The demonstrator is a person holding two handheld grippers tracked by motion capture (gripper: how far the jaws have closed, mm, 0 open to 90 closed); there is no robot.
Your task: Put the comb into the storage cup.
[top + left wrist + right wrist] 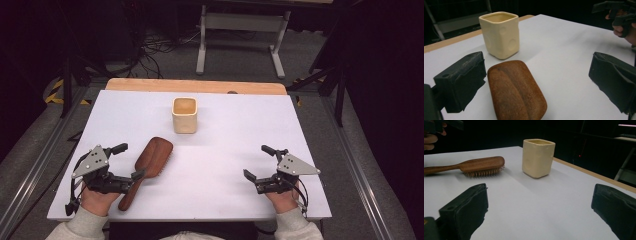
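A brown wooden hairbrush [154,157] lies bristles down on the white table [225,150], at the left, with its handle pointing toward the near edge. My left gripper [129,161] is open beside it. In the left gripper view the brush head [516,90] lies low between the wide-apart jaws, untouched by either. A cream square cup [184,115] stands upright mid-table, empty as far as I can see. My right gripper [258,162] rests open at the near right with nothing between its jaws. Its own view shows the cup [537,157] and the brush [481,165] farther off.
Bare white tabletop spreads between the two grippers and around the cup. A wooden strip [195,86] runs along the table's far edge. Beyond it are a white frame's legs [202,45] and cables on the floor. A metal rail [35,170] runs along the left side.
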